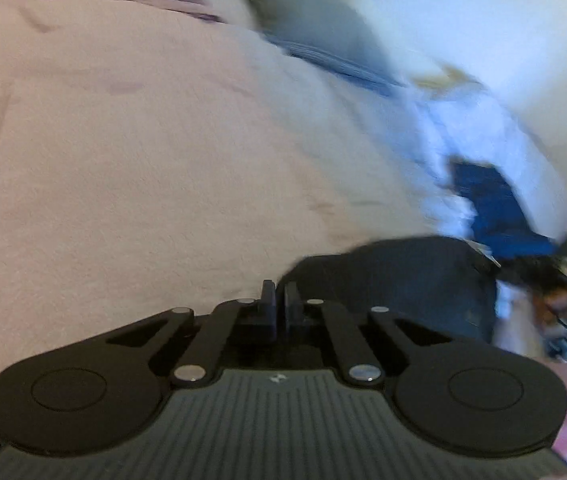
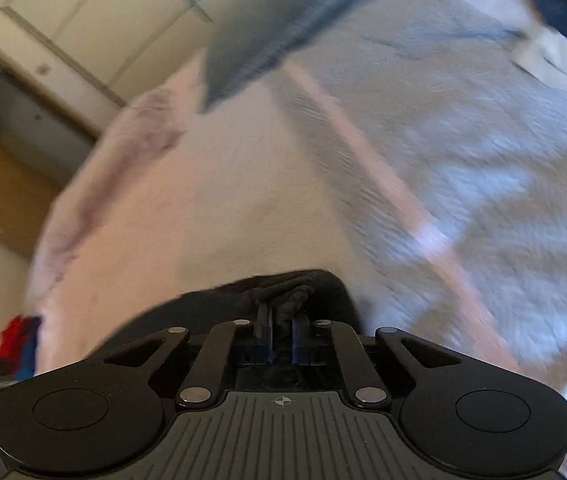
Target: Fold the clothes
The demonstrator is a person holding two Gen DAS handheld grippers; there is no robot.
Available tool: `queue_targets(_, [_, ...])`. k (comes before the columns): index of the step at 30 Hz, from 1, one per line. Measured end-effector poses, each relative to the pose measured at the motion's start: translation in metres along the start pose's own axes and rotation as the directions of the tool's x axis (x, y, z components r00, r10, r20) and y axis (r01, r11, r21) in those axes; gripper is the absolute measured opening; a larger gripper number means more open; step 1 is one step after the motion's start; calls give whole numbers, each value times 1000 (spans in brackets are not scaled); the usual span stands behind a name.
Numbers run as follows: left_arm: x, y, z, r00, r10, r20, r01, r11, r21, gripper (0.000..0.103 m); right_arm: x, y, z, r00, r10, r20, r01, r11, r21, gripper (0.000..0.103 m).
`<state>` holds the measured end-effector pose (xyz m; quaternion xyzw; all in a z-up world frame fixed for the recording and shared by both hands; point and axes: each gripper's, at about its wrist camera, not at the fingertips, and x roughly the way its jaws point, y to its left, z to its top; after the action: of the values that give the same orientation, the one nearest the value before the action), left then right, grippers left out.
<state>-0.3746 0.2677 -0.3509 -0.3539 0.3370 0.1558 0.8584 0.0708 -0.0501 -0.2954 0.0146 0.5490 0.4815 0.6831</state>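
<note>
Both grippers clamped: left gripper [image 1: 280,300] and right gripper [image 2: 281,320] pinching dark garment [image 1: 403,280] on bed [image 1: 123,160]. Next: likely lift, spread flat.

The left gripper [image 1: 280,294] is seen nearly closed at the edge of a dark garment [image 1: 403,280] laid on pink bedding [image 1: 123,160].

Matt black plastic gripper [image 2: 281,322] with shiny metal rivets [image 2: 370,394] pinches dark ribbed knit cloth [image 2: 295,290] on a soft pink blanket [image 1: 123,140].
</note>
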Motion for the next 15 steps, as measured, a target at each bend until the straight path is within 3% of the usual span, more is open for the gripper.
queue_targets(4, [3, -17, -6, 995, 94, 39, -96, 993, 62, 9, 21, 7, -11, 994, -104, 38, 105, 994, -15, 10])
queue_targets(6, [-8, -23, -3, 991, 115, 75, -120, 991, 60, 10, 16, 15, -6, 989, -126, 82, 129, 991, -27, 25])
queue_targets(7, [-17, -23, -4, 987, 137, 85, -143, 988, 65, 10, 11, 21, -5, 983, -143, 113, 150, 988, -48, 25])
queue_targets(10, [-44, -23, -10, 974, 202, 104, -210, 975, 74, 9, -6, 37, -1, 944, -203, 259, 241, 962, -126, 25])
queue_targets(14, [-72, -20, -28, 964, 252, 90, -256, 966, 34, 9, -10, 24, 15, 955, -204, 216, 216, 976, -31, 26])
queue_targets(15, [-80, -20, -33, 962, 259, 87, -262, 965, 22, 9, -14, 20, 14, 961, -178, 210, 184, 983, -13, 31])
